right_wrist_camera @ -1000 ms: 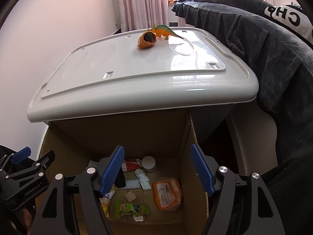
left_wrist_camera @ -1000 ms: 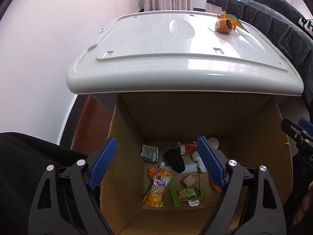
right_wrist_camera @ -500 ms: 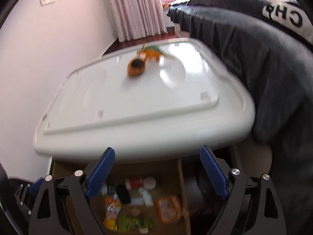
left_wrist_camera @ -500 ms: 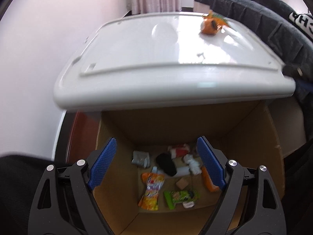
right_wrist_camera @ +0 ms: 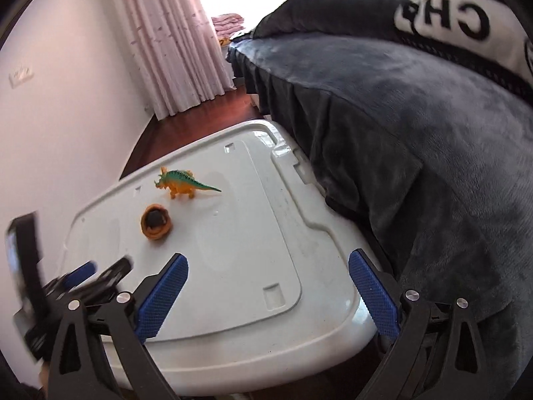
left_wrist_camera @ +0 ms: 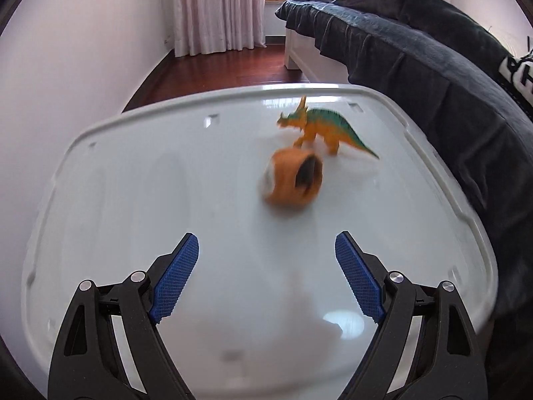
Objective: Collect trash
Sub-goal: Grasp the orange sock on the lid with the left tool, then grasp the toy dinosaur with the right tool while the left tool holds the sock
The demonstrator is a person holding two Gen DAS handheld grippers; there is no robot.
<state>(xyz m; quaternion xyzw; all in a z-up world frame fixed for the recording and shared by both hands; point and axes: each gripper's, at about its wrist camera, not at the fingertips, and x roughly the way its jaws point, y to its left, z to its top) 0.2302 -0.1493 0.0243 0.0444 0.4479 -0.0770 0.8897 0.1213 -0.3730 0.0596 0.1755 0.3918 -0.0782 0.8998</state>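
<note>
An orange cup-like piece with a dark opening (left_wrist_camera: 293, 180) lies on its side on the white plastic table top (left_wrist_camera: 166, 206), next to an orange and green toy dinosaur (left_wrist_camera: 319, 126). My left gripper (left_wrist_camera: 266, 263) is open and empty, hovering over the table just short of the orange piece. My right gripper (right_wrist_camera: 266, 283) is open and empty over the table's near right part; it also sees the orange piece (right_wrist_camera: 156, 221), the dinosaur (right_wrist_camera: 181, 183) and the left gripper (right_wrist_camera: 83, 276) at lower left. The cardboard trash box is out of view.
A bed with a dark blue blanket (right_wrist_camera: 416, 133) runs along the table's right side. A white wall (left_wrist_camera: 66, 66) is on the left. Pink curtains (left_wrist_camera: 216, 6) and red wood floor (left_wrist_camera: 216, 70) lie beyond the table.
Both grippers have risen from above the cardboard box of trash below the table edge to over the table top, toward the orange piece and dinosaur. Both stay open.
</note>
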